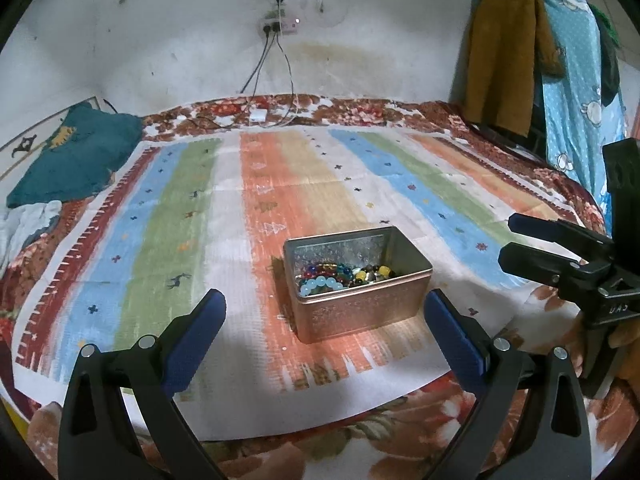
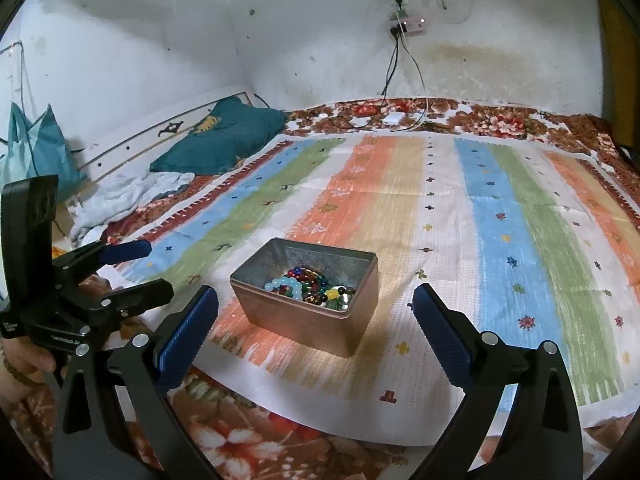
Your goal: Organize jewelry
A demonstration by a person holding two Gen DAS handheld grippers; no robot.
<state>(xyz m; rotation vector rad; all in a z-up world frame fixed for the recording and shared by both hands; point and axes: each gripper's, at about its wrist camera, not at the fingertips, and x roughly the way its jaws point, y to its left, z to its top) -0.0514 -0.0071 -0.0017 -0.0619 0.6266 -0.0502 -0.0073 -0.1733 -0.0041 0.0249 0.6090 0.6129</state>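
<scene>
Left tool (image 1: 324, 320) spread wide and empty, blue pads (image 1: 192, 340) well apart, aimed down at a tin (image 1: 356, 312) just ahead. Right tool (image 2: 316, 320) likewise spread wide, gripping nothing, framing the same tin from the other side; seen side-on at the right edge of the left view, jaws plainly apart. A hand (image 2: 24, 364), partly seen, behind the left tool.

Lidless metal tin standing upright on a striped cloth (image 1: 180, 208) laid over a floral bedspread (image 2: 248, 440) on a bed. Beads (image 1: 344, 276) piled inside: pale blue bracelet on top, with red, green, yellow and dark strands tangled beneath. No jewelry seen loose on the cloth around the tin, and no lid in view.

Judged from this: gathering apparently done, everything visible already in the tin and both tools free. Left, perhaps, only sorting within or closing up, if a lid exists out of frame.

Beyond: a teal pillow (image 2: 224, 140) near the wall, a wall socket (image 1: 280, 26) with cables hanging to the bed, clothes (image 1: 508, 52) hung at the right.

Small white lettering on the tool bodies, too blurred to read. Embossed pattern on the tin's front, no legible brand.
</scene>
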